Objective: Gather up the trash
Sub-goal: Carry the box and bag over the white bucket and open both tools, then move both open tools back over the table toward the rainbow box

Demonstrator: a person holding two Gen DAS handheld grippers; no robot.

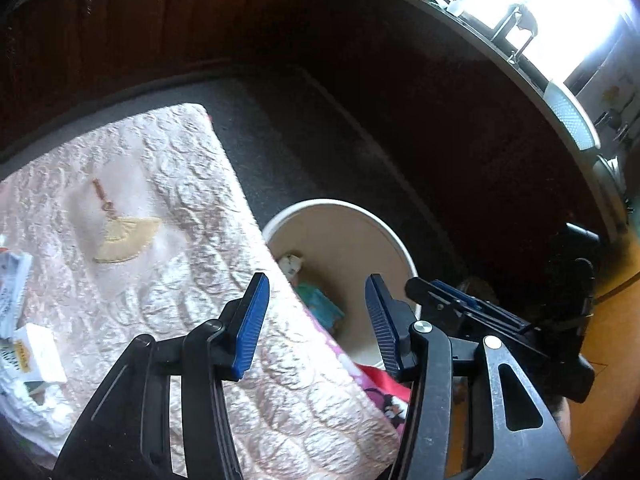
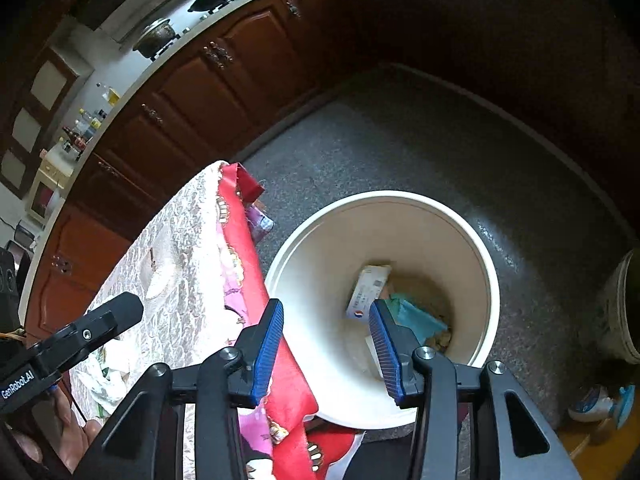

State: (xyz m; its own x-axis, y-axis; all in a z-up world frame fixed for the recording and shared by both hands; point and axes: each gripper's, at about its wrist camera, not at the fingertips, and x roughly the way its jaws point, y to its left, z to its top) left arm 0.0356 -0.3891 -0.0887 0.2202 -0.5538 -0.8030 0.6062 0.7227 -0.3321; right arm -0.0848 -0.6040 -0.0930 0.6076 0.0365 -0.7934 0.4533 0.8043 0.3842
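Observation:
A cream round bin (image 2: 476, 248) stands on the grey floor beside the table; it also shows in the left wrist view (image 1: 396, 240). Inside lie a white wrapper (image 2: 366, 288), a teal wrapper (image 2: 420, 318) and other scraps. My right gripper (image 2: 326, 350) is open and empty above the bin's near rim. My left gripper (image 1: 316, 320) is open and empty above the table edge. On the table at the far left lie a small white carton (image 1: 38, 354), a printed packet (image 1: 12, 284) and a crumpled white bag (image 1: 36, 412).
The table has a pale quilted cover (image 1: 160, 200) over a red and pink cloth (image 2: 248, 248). Dark wooden cabinets (image 2: 224, 80) line the far wall. A second pail (image 2: 624, 308) and a slipper (image 2: 596, 402) sit at the right.

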